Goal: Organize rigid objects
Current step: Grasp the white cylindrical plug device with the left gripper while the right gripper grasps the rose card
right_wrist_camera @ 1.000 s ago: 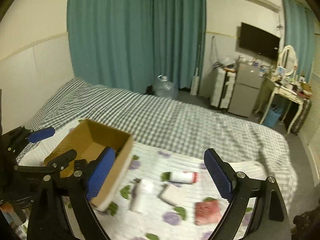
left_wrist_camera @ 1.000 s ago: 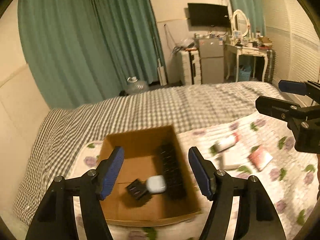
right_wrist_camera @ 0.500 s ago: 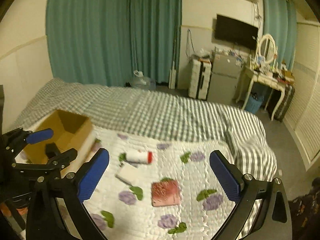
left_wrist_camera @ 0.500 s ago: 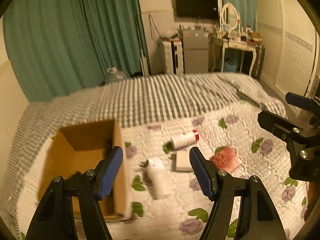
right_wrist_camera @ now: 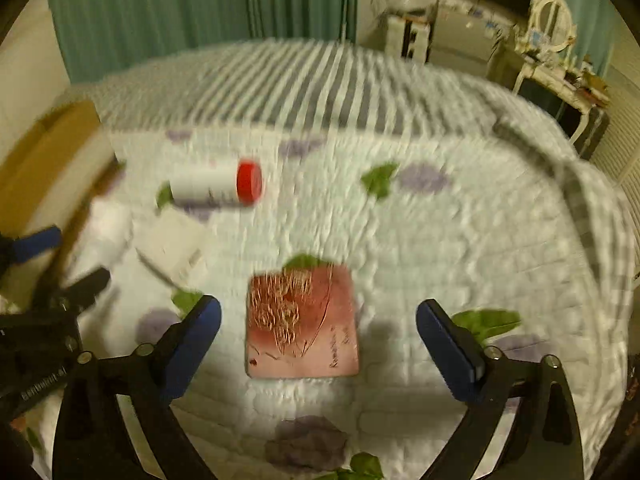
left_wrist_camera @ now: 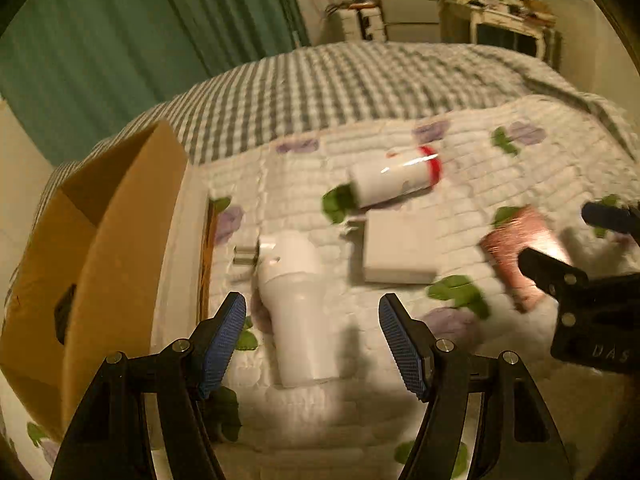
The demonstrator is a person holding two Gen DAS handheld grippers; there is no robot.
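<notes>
A white bottle-shaped object (left_wrist_camera: 294,304) lies on the floral quilt between the open fingers of my left gripper (left_wrist_camera: 312,340). Beyond it lie a white flat box (left_wrist_camera: 400,248) and a white tube with a red cap (left_wrist_camera: 396,178). A pink flat box (right_wrist_camera: 302,324) lies between the open fingers of my right gripper (right_wrist_camera: 318,344); it also shows in the left wrist view (left_wrist_camera: 520,252). The tube (right_wrist_camera: 216,184) and white box (right_wrist_camera: 172,246) sit to its far left. A cardboard box (left_wrist_camera: 100,248) stands open at the left.
The grey checked bedspread (left_wrist_camera: 340,80) covers the far half of the bed. Teal curtains (left_wrist_camera: 120,40) hang behind. A fridge, drawers and a white dressing table (left_wrist_camera: 500,20) stand at the far right wall. The right gripper's arm (left_wrist_camera: 580,292) shows at the right of the left wrist view.
Both grippers have swung right from the cardboard box and dropped low over the quilt. The left now straddles the white bottle-shaped object, the right the pink flat box.
</notes>
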